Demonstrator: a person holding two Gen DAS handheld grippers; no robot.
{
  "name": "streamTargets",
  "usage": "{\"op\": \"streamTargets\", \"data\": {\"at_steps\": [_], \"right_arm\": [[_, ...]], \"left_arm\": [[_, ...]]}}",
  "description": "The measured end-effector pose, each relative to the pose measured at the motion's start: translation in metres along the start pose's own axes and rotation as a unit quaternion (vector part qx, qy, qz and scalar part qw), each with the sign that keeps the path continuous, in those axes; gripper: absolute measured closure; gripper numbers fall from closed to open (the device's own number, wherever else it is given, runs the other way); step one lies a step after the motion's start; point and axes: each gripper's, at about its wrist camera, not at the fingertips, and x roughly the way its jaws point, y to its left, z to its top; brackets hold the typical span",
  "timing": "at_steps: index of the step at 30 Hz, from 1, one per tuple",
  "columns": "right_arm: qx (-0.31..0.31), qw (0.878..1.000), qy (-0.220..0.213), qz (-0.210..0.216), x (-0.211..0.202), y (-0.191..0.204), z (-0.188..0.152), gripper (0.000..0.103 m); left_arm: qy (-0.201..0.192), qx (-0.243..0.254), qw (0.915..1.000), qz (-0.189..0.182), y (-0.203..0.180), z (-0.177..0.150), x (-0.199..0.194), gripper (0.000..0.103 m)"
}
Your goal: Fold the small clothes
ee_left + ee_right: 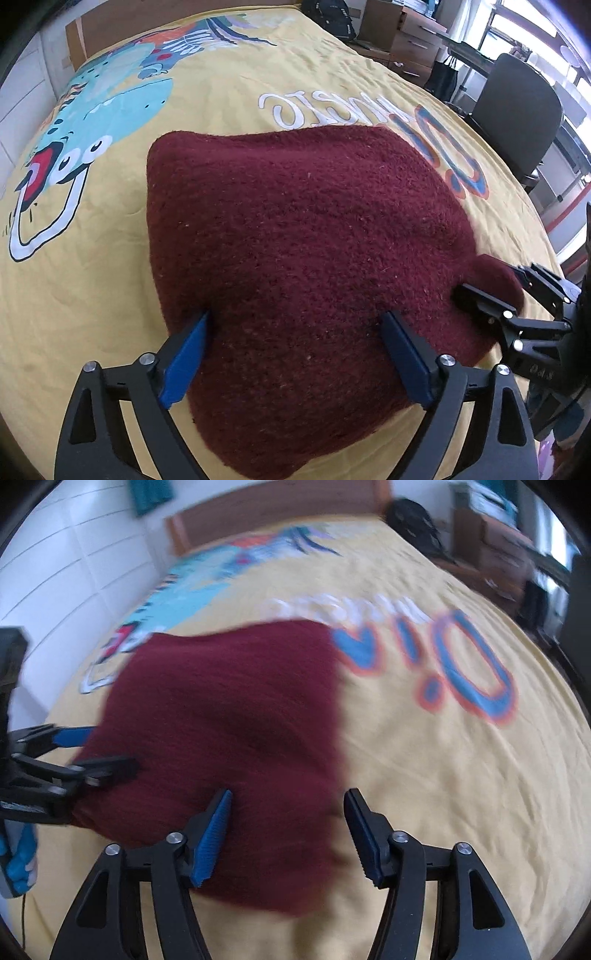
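Observation:
A dark red knitted garment (pixel 295 258) lies spread on a yellow printed bedspread (pixel 110 295). My left gripper (pixel 295 339) is open, its blue-padded fingers (pixel 188 354) standing over the garment's near part without holding it. My right gripper (pixel 288 819) is open above the garment's near right edge (pixel 240 738); its view is blurred. The right gripper also shows in the left wrist view (pixel 495 291) at the garment's right corner. The left gripper shows in the right wrist view (pixel 92 753) at the garment's left side.
The bedspread (pixel 424 775) carries cartoon prints and lettering. A wooden headboard (pixel 277 513) and a white wall (pixel 66 572) stand at the far end. A black office chair (pixel 521 114), a backpack (pixel 332 18) and wooden drawers (pixel 406 33) stand beside the bed on the right.

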Motion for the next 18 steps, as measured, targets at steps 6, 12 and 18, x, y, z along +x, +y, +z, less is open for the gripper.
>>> {"op": "streamTargets", "data": {"at_steps": [6,12,18], "right_arm": [[0.001,1.0,-0.004,0.011,-0.018,-0.005,-0.002,0.037],[-0.022,0.999,-0.023,-0.003,-0.042,0.014,0.016,0.035],[-0.008,1.0,-0.018,-0.005,-0.026,0.027,0.047,0.023]], "left_arm": [[-0.001,0.007,1.0,-0.007,0.005,-0.001,-0.007,0.014],[-0.016,-0.018,0.9994,-0.023,0.031,0.002,-0.028,0.014],[-0.02,-0.072,0.9967,-0.031,0.062,0.016,-0.028,0.012]]}}
